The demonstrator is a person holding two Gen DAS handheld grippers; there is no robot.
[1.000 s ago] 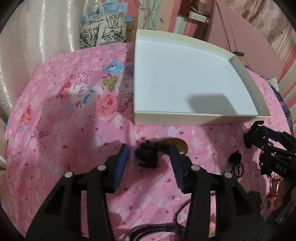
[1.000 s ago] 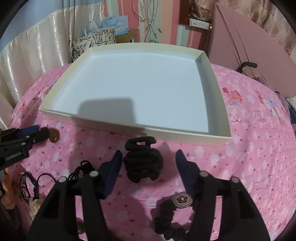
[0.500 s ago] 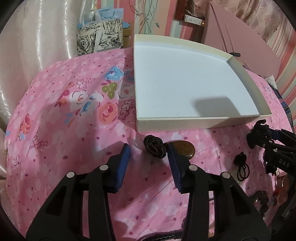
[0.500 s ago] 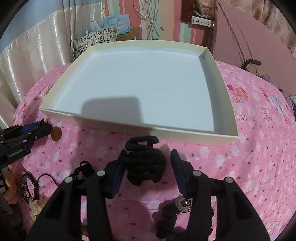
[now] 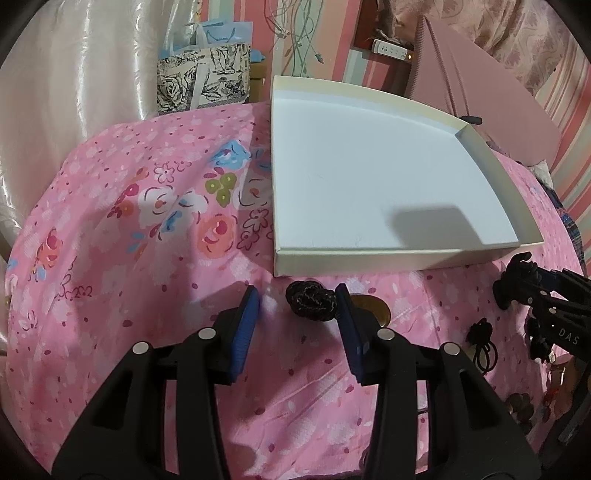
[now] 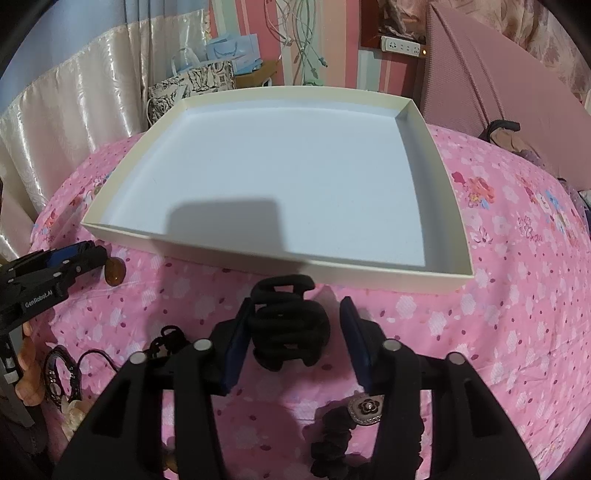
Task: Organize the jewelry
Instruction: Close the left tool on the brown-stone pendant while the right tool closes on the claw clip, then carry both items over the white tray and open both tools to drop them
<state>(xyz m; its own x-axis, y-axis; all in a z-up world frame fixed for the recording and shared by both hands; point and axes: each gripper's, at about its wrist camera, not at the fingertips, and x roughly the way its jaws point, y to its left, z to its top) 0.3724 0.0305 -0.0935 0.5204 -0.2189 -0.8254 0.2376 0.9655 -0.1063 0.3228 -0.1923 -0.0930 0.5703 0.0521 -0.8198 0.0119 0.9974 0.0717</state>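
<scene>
The black hair claw (image 6: 288, 328) is framed between the closing jaws of the right tool (image 6: 293, 341), its left side touched, its right still clear. The white tray (image 6: 436, 162) lies straight ahead. The left tool (image 5: 297, 319) is held open around a knotted hair tie (image 5: 310, 301).

Pink floral bedspread (image 5: 155, 236) underneath. At eleven o'clock, cream curtain (image 6: 74, 110); beside it, rose-print bag (image 5: 199, 81) and blue bag (image 6: 232, 50). At twelve, hanging cables (image 6: 303, 33). At one, power strip (image 6: 402, 46), pink board (image 6: 491, 85) leaning.

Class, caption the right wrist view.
Right gripper closing around black hair claw before white tray.
</scene>
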